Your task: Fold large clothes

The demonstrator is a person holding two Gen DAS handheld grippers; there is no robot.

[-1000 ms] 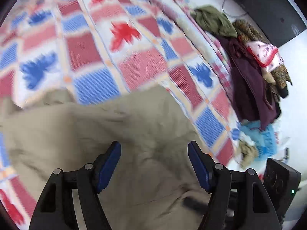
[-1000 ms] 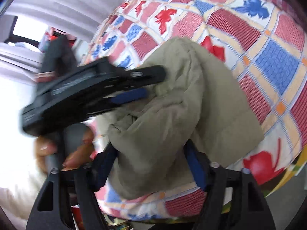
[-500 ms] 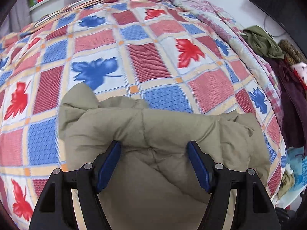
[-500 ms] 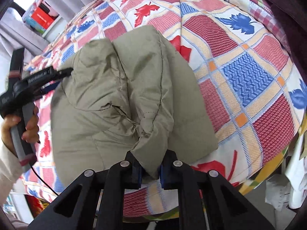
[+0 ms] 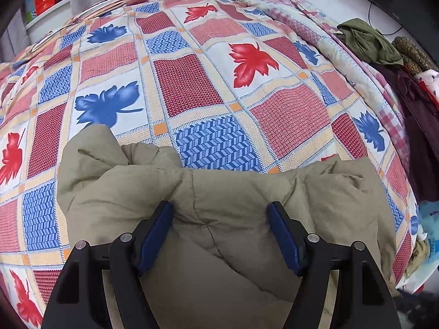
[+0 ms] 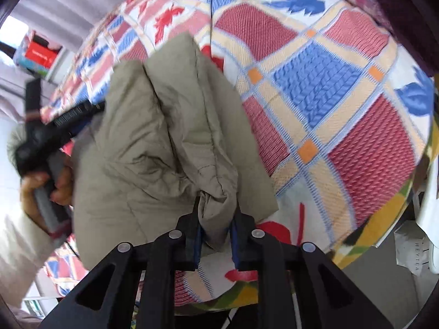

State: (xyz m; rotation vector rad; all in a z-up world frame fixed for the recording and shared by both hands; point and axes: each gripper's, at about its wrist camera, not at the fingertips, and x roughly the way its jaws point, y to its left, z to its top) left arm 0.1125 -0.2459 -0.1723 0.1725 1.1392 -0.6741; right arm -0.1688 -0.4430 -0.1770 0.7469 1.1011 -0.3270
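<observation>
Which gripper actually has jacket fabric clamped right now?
The right gripper: its jaws, which just opened slightly, pinch a bunched fold of the khaki jacket. The left gripper stands wide open over the jacket, pads not pressing it.

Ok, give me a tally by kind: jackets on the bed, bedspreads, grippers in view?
Khaki jacket: 1
Patterned bedspread: 1
Grippers: 2, left gripper open, right gripper pinching a jacket fold, its jaws just eased wider
Total: 4
</observation>
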